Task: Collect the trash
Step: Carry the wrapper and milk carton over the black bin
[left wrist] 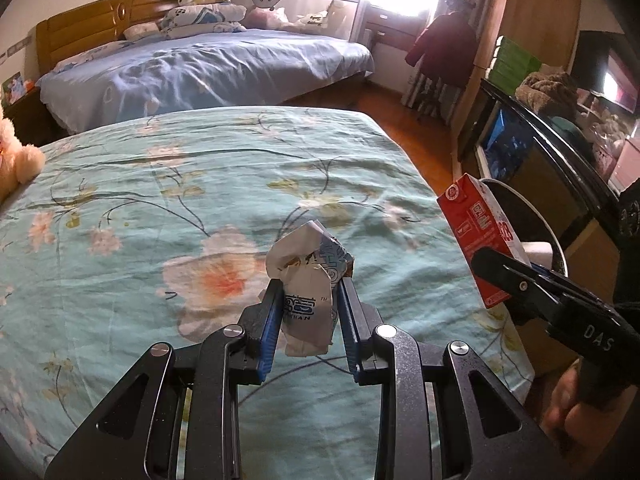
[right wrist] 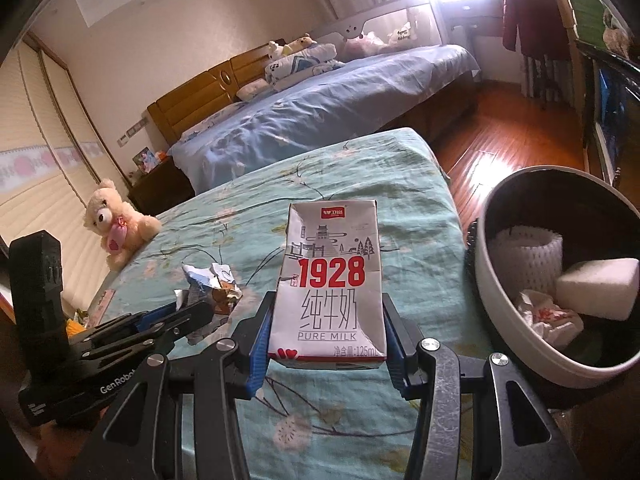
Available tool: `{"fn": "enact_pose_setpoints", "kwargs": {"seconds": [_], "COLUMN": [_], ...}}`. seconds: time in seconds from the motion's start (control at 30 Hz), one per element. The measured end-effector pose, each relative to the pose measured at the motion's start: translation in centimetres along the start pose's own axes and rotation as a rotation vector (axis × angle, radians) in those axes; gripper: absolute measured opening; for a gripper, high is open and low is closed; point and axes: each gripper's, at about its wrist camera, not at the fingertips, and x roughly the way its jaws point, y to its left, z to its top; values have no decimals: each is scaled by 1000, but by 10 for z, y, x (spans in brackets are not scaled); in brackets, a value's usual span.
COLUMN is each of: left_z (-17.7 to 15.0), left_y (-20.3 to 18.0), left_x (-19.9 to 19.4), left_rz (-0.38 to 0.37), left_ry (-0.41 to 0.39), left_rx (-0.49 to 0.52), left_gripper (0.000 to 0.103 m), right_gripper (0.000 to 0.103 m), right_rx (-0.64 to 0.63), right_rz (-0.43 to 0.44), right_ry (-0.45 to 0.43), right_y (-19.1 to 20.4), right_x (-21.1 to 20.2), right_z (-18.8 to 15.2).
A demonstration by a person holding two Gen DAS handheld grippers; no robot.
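My left gripper [left wrist: 308, 292] is shut on a crumpled white and blue wrapper [left wrist: 308, 276], held above the floral bedspread [left wrist: 160, 200]. My right gripper [right wrist: 326, 320] is shut on a small milk carton [right wrist: 330, 280] marked 1928, upright between the blue pads. In the left wrist view the same carton [left wrist: 480, 236] shows its red side at the right, next to the bin [left wrist: 556, 248]. The right wrist view shows the left gripper [right wrist: 200, 308] with the wrapper [right wrist: 212, 280] at the left. The round bin [right wrist: 492, 280] at the right holds a white foam sleeve, a white block and crumpled paper.
A cream teddy bear [right wrist: 116, 224] sits at the bed's far left edge. A second bed with a blue cover [left wrist: 208, 68] lies behind. Wooden floor [right wrist: 500, 140] runs on the right, beside a dark cabinet [left wrist: 540, 152]. A hand [left wrist: 568, 396] grips the right tool.
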Motion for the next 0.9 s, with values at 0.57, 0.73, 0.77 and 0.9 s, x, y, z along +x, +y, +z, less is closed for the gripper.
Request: {"fn": "enact_pose_setpoints", "kwargs": {"seconds": [0.57,0.73,0.77,0.9], "left_z": [-5,-3,-3,0], "left_y": [-30,-39,-41,-48], "left_x": [-2,1,1,3], "left_rz": [-42,-60,-64,-80], "left_ry": [10,16,18,23], "left_rx": [39,53,56,68], "left_gripper": [26,26,26,26], "right_gripper": [49,49,49,49], "right_rx": [27,33,35,45], "right_rz": [-22,-33,-35,-47], "right_ry": [-18,-23,-24,-27], "right_y": [-22,-28,-29,-35], "right_x": [-24,-29,-30,-35], "right_z": [-10,-10,-10,-10]}}
